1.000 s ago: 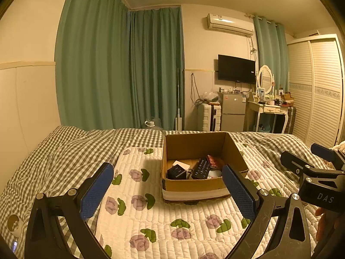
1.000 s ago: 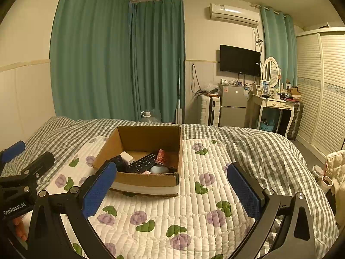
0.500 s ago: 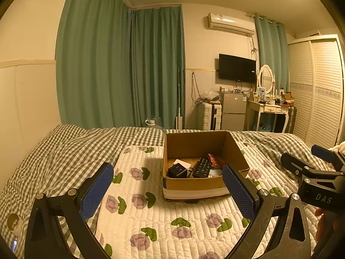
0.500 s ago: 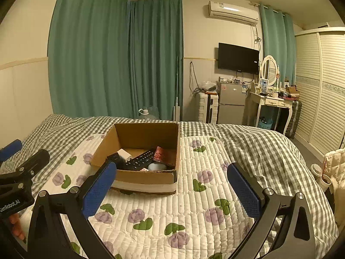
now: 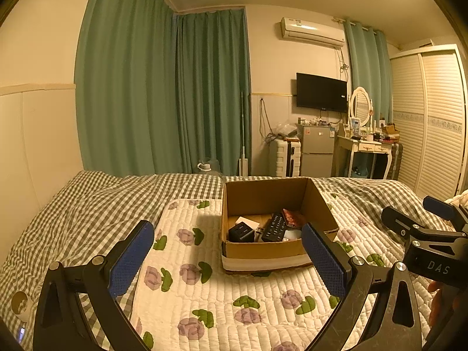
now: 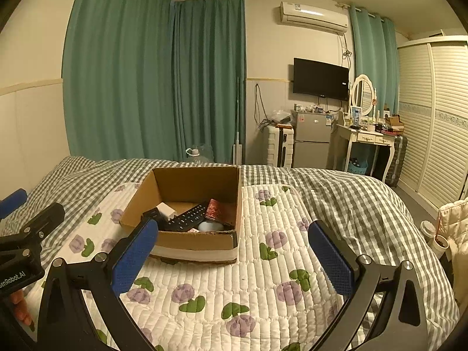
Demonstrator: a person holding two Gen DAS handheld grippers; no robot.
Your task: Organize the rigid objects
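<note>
An open cardboard box (image 5: 263,250) sits on the floral quilt on the bed; it also shows in the right wrist view (image 6: 193,241). Inside lie a black remote (image 5: 273,227) (image 6: 187,218), a black charger block (image 5: 240,232), a white cube (image 6: 166,210), a red patterned case (image 6: 216,209) and a pale blue round thing (image 6: 210,226). My left gripper (image 5: 228,256) is open and empty, held above the quilt in front of the box. My right gripper (image 6: 234,253) is open and empty, to the box's right front.
The floral quilt (image 5: 234,298) lies over a checked bedspread (image 6: 336,193). Beyond the bed stand green curtains (image 5: 163,93), a suitcase (image 5: 285,158), a small fridge (image 5: 317,150), a dressing table (image 6: 365,140) and a wardrobe (image 6: 433,111). A cup (image 6: 440,242) sits at the right.
Both grippers have drawn back and risen slightly from the box; the view tilts a little lower. Both stay open and empty. The box contents have not moved.
</note>
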